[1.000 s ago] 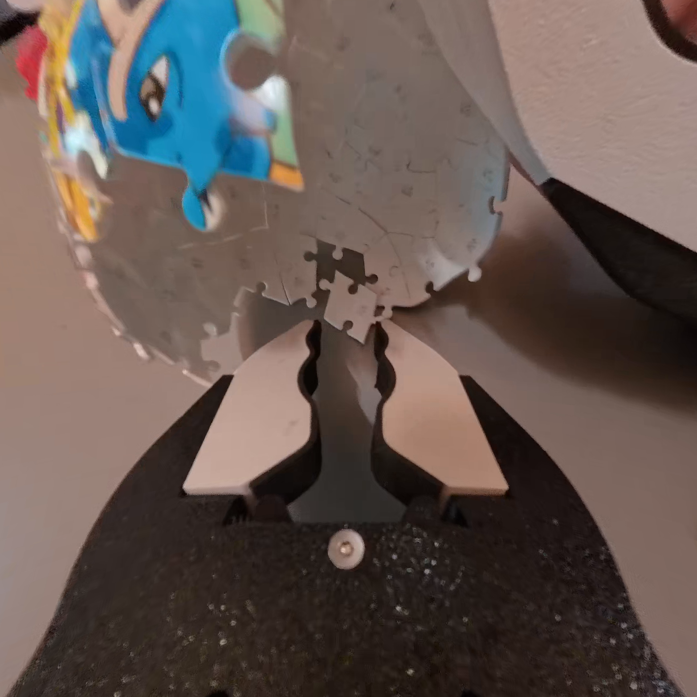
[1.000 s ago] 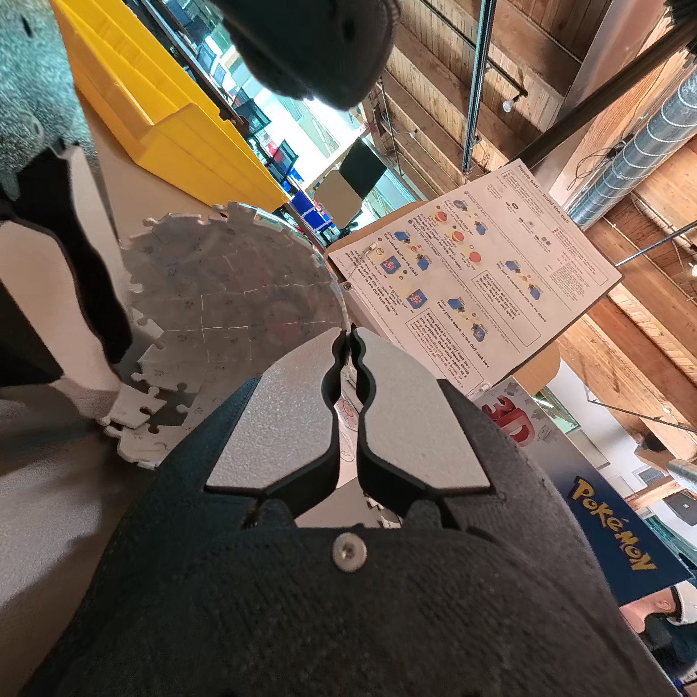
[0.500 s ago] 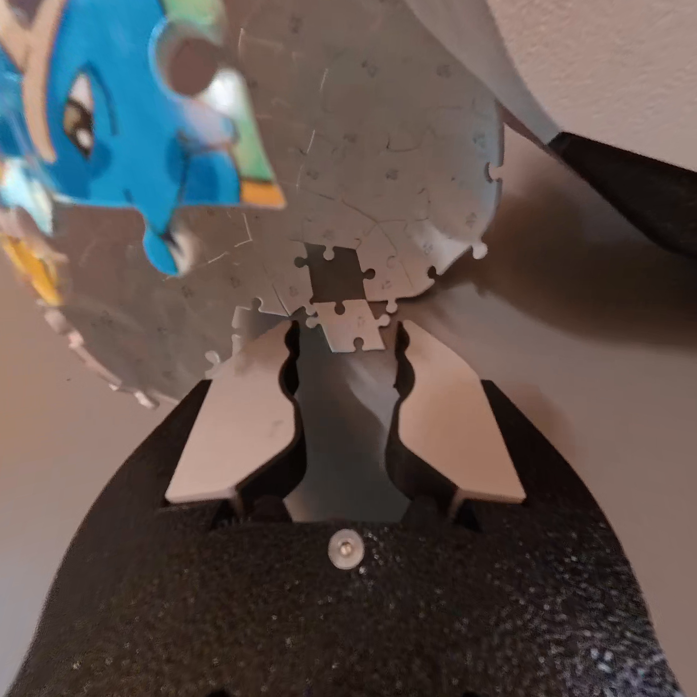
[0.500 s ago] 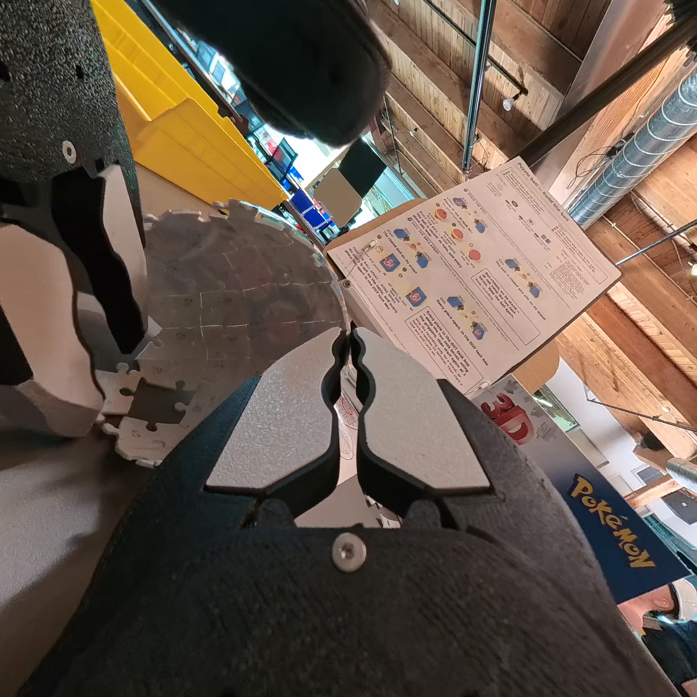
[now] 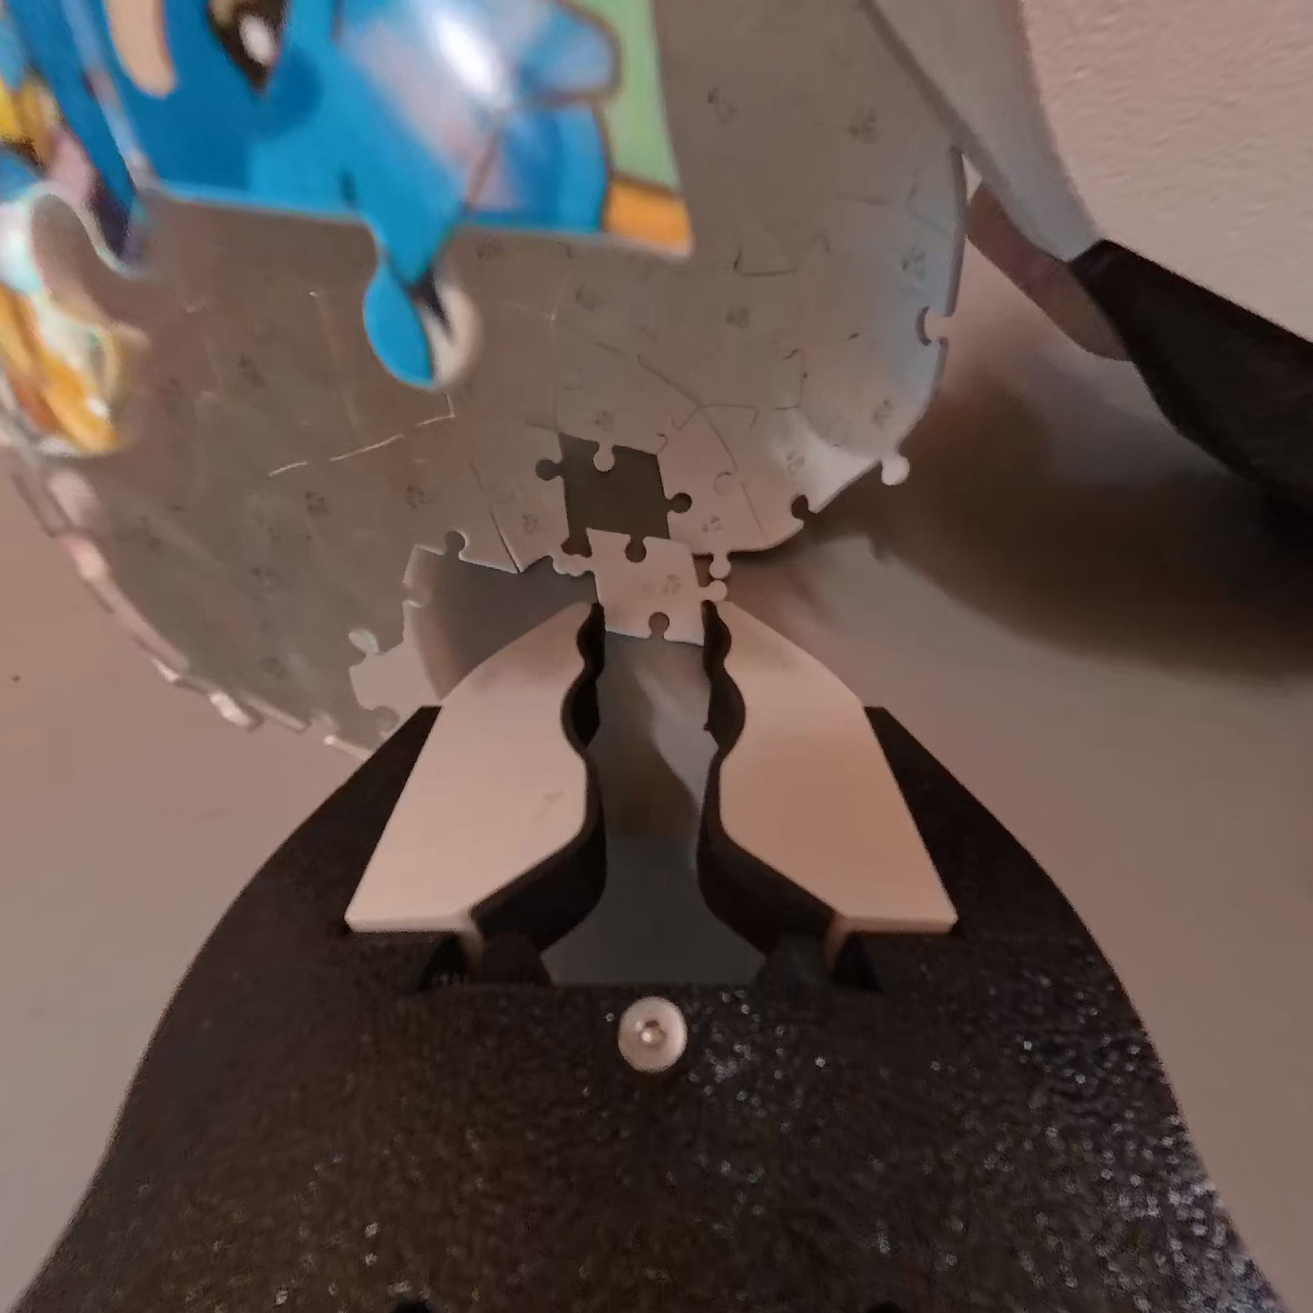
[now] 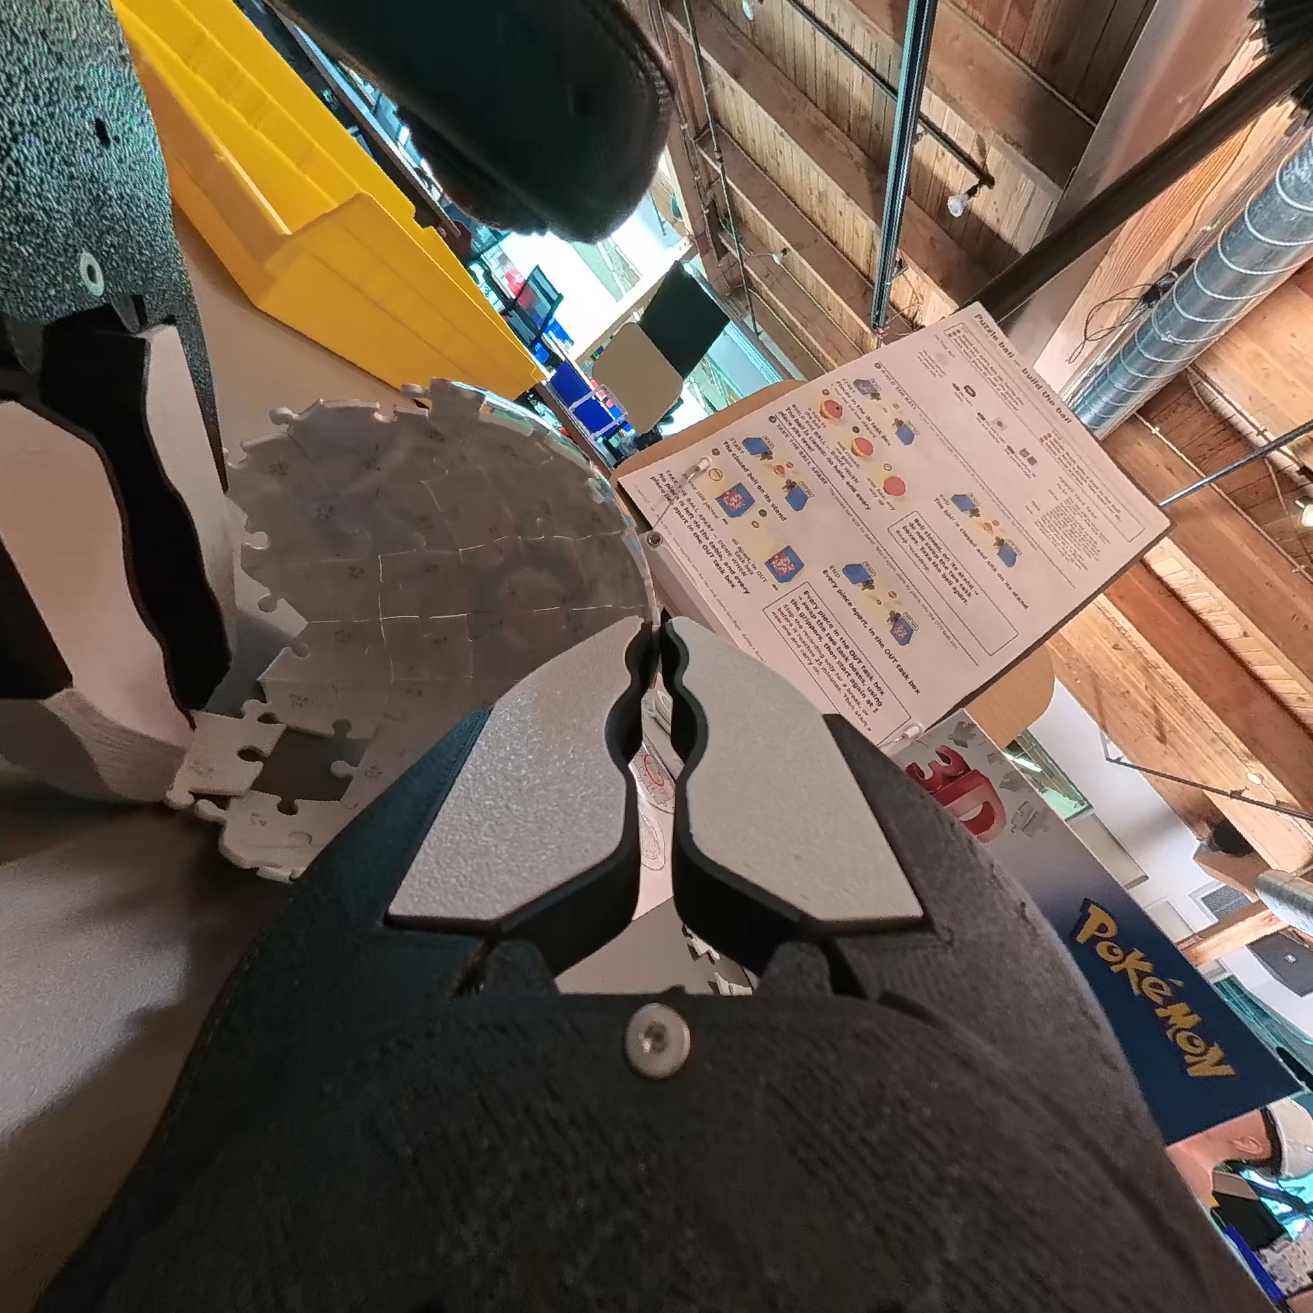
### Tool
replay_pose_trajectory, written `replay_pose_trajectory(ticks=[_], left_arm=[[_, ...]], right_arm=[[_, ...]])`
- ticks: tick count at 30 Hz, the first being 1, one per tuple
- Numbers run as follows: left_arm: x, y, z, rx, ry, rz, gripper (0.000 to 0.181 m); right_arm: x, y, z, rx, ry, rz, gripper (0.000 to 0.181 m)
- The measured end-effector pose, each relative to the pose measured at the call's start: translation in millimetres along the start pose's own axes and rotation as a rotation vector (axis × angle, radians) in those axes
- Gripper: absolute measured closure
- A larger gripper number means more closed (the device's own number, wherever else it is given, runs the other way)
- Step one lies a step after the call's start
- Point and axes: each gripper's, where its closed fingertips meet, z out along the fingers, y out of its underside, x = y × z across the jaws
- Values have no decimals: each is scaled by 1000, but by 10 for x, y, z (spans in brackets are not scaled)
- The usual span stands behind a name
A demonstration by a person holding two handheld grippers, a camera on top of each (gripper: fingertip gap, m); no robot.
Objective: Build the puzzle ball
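The half-built puzzle ball (image 5: 710, 320) is a curved shell, grey inside and with a blue printed outside at the upper left. Near its lower rim is a piece-shaped hole (image 5: 618, 494). My left gripper (image 5: 652, 618) is shut on a grey puzzle piece (image 5: 650, 586) by its side edges, just below the hole. The right wrist view shows the shell (image 6: 440, 554), the hole (image 6: 305, 764), the piece (image 6: 217, 760) and the left fingers (image 6: 85, 568). My right gripper (image 6: 655, 632) is shut on the shell's rim. Its white finger (image 5: 1066, 106) shows at the upper right.
Yellow bins (image 6: 320, 234) stand behind the shell. A printed instruction sheet (image 6: 888, 511) leans at the right, with a blue puzzle box (image 6: 1137, 995) below it. A dark rounded object (image 6: 533, 92) hangs at the top. A person (image 6: 1243, 1151) is at the lower right. The beige table (image 5: 106, 817) lies beneath. There is about 12 centimetres between the tips of the two grippers.
The piece sat tilted in the hole a second ago. The left jaws widened, then closed on it again. It now lies flat below the open hole. The right gripper has held still.
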Motion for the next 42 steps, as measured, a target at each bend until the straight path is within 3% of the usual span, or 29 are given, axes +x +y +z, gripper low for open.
replay_pose_trajectory(ticks=[6,11,20,33,42], left_arm=[[-20,4,-18,35,-14,-10,156],[-98,-145,-104,97,-87,-8,156],[-110,-192,115,42,-100,-8,155],[-145,-237,111,52,-129,70,151],[-231,-200,96,1,-249,68,165]], right_arm=[[-2,-4,-1,1,0,-2,179],[-3,-11,1,4,0,-2,179],[-5,-21,-6,7,0,-8,179],[2,-14,-4,5,1,-7,179],[0,-20,-2,7,2,-7,179]])
